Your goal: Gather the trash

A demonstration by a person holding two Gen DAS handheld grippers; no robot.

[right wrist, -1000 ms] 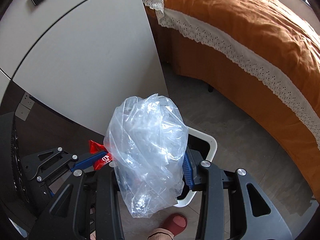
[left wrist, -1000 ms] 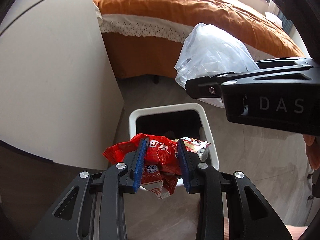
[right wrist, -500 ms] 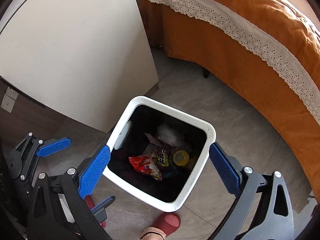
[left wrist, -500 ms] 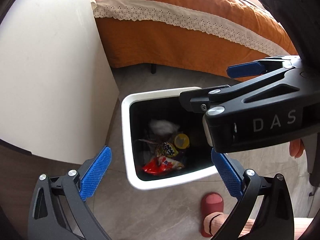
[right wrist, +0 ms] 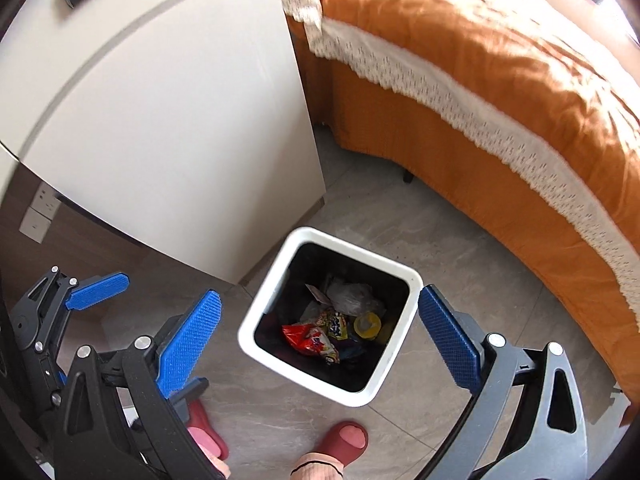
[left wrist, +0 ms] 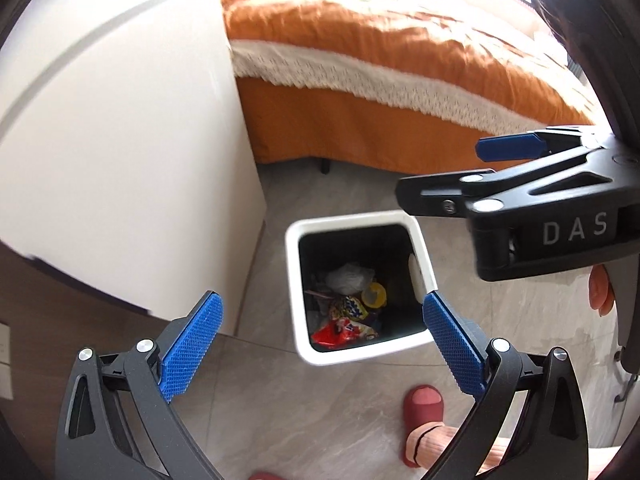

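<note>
A white square bin with a black inside stands on the grey tile floor. In it lie a red snack wrapper, a clear plastic bag, a yellow lid and other wrappers. My left gripper is open and empty, high above the bin. My right gripper is open and empty above the bin too; it also shows in the left wrist view at the right. The left gripper shows at the lower left of the right wrist view.
A white cabinet stands left of the bin. A bed with an orange cover lies behind and to the right. The person's feet in red slippers stand just before the bin.
Both grippers opened and dropped the red wrapper and the plastic bag into the bin. Since then both have risen and drawn back from the bin.
</note>
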